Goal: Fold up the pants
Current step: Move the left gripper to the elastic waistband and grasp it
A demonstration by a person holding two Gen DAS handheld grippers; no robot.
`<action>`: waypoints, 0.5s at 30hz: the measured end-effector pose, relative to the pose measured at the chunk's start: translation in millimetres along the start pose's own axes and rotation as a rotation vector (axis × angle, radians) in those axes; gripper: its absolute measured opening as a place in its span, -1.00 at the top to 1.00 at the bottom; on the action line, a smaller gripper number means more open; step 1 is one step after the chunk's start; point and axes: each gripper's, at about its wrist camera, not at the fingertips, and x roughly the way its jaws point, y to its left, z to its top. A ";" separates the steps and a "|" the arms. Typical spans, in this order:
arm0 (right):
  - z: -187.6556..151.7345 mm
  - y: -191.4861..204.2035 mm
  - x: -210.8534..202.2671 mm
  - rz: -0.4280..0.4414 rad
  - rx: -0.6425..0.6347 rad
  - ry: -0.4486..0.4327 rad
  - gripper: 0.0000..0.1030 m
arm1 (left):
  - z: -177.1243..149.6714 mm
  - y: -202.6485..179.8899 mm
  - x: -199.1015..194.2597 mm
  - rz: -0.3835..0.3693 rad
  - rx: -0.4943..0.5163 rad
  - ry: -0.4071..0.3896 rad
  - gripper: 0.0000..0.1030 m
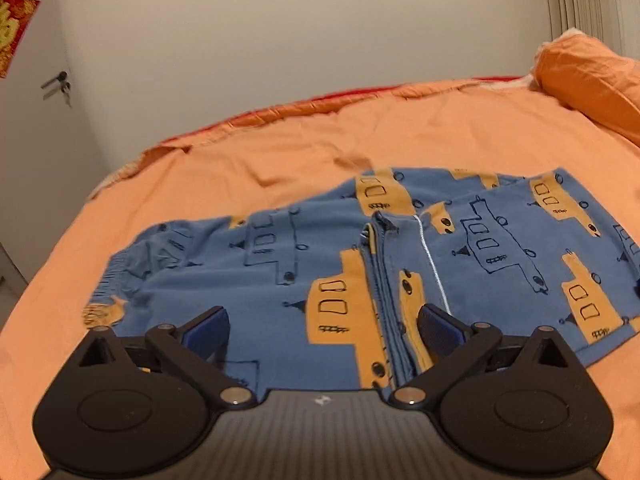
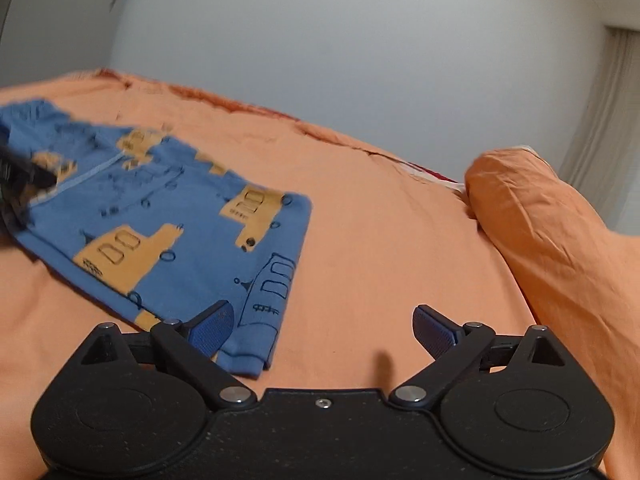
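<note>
On the orange bed sheet [image 1: 280, 152] lie the blue pants [image 1: 280, 280], printed with yellow and outlined boat shapes, spread flat and already doubled over: the folded layers meet in a stacked edge running down the middle of the left wrist view, with a thin white thread [image 1: 434, 268] lying across the fabric beside that edge. Elastic waistband [image 1: 116, 276] sits gathered at the left end of the garment.

Left gripper [image 1: 322, 332]: 2 blue-padded fingers spread wide, nothing between them. Both pads hover low over the near part of the pants, 1 on each side of the stacked edge; contact with the cloth cannot be confirmed.

Right gripper [image 2: 322, 332]: fingers likewise spread apart and holding nothing. Left pad [image 2: 210, 332] overlaps the near corner of the pants [image 2: 168, 216], where a cuffed leg end lies; right pad is over bare sheet [image 2: 380, 240]. Whether the left pad touches the cuff cannot be told.

Right wrist view also shows a dark, blurred part of the other gripper [image 2: 24, 176] at the far left edge, over the pants.

An orange pillow [image 2: 552, 232] rests at the right side of the bed, well apart from the pants. Pale wall behind; door handle [image 1: 56, 80] and a red-and-gold hanging [image 1: 14, 32] at upper left in the left wrist view.
</note>
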 end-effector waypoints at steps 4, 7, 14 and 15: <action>11.0 -7.1 -22.3 -0.043 0.033 -0.083 -0.98 | -2.8 8.9 -22.1 -0.008 -0.055 -0.053 -1.00; 9.1 -14.4 -8.6 -0.075 0.042 -0.039 -0.99 | -8.8 3.9 -10.6 0.038 -0.024 0.006 -1.00; 5.4 -34.2 -10.0 -0.013 0.145 -0.017 -0.99 | -19.7 25.4 -39.5 -0.005 -0.073 -0.083 -0.99; 9.4 -33.6 -14.2 0.009 0.149 -0.043 -0.99 | -22.9 31.0 -45.9 0.001 -0.076 -0.114 -0.99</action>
